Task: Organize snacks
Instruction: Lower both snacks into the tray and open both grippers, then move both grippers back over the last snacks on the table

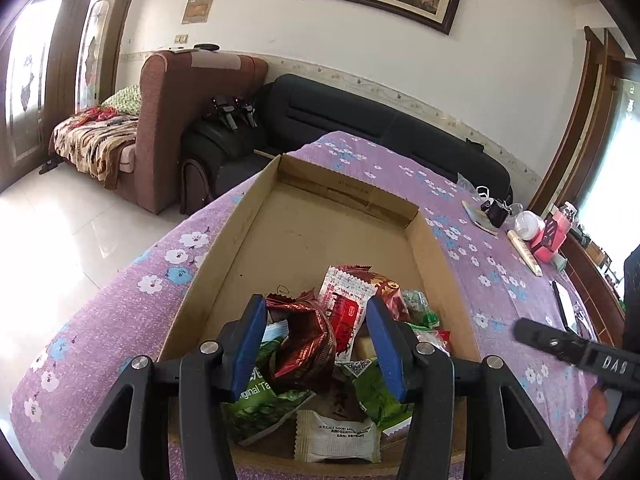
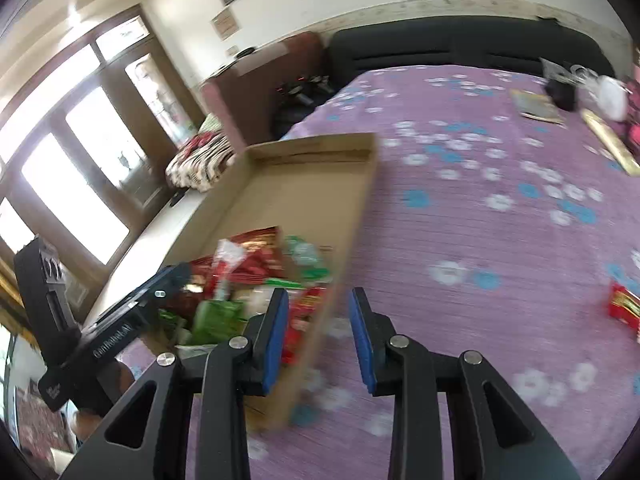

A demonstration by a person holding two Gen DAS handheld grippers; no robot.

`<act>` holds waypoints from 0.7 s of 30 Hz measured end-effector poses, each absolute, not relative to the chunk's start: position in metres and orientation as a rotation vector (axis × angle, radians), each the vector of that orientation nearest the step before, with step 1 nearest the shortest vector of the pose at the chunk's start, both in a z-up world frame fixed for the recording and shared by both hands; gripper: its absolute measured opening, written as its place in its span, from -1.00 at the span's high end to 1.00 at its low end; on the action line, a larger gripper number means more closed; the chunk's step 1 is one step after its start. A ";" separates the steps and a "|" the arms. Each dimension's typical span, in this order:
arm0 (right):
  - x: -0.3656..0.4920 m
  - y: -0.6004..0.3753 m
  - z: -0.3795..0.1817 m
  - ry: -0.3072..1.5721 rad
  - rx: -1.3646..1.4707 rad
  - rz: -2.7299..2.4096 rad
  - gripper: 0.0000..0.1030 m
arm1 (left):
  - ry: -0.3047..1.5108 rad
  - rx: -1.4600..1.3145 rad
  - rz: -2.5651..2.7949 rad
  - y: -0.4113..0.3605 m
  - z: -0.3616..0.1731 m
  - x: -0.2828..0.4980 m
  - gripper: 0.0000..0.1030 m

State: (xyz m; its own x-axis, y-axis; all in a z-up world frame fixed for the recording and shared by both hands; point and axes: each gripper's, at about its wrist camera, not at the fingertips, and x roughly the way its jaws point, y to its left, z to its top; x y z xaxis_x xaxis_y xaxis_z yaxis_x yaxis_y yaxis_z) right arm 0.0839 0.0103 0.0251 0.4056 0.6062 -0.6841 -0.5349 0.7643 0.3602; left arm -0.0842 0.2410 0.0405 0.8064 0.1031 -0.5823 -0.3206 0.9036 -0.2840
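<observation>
A shallow cardboard box (image 1: 430,248) lies on the purple flowered tablecloth (image 1: 100,320). Its near end holds a pile of snack packets: a dark red foil pack (image 1: 304,344), a white-and-red packet (image 1: 346,308), green packs (image 1: 264,400) and a white sachet (image 1: 336,436). My left gripper (image 1: 316,344) is open, its blue pads either side of the red foil pack, above the pile. My right gripper (image 2: 318,336) is open and empty, straddling the box's right wall (image 2: 352,240). A red snack packet (image 2: 624,306) lies alone on the cloth at right. The right view is blurred.
The far half of the box is bare cardboard. At the table's far right edge stand a booklet (image 1: 478,216), a white round object (image 1: 528,226), a pink box (image 1: 550,240) and a cream tube (image 1: 526,254). A black sofa (image 1: 360,116) and brown armchair (image 1: 176,120) sit behind the table.
</observation>
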 end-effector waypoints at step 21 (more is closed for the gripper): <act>0.176 -0.180 -0.024 1.058 0.310 0.380 0.41 | 0.592 -0.231 0.073 0.155 0.076 -0.088 -0.06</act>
State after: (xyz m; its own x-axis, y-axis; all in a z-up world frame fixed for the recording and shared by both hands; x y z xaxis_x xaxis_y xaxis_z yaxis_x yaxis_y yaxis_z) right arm 0.1763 -0.1803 -0.0239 0.4366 0.4459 -0.7814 -0.1538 0.8928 0.4235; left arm -0.0877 0.1549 0.0757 0.8279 0.0016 -0.5609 -0.1339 0.9716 -0.1949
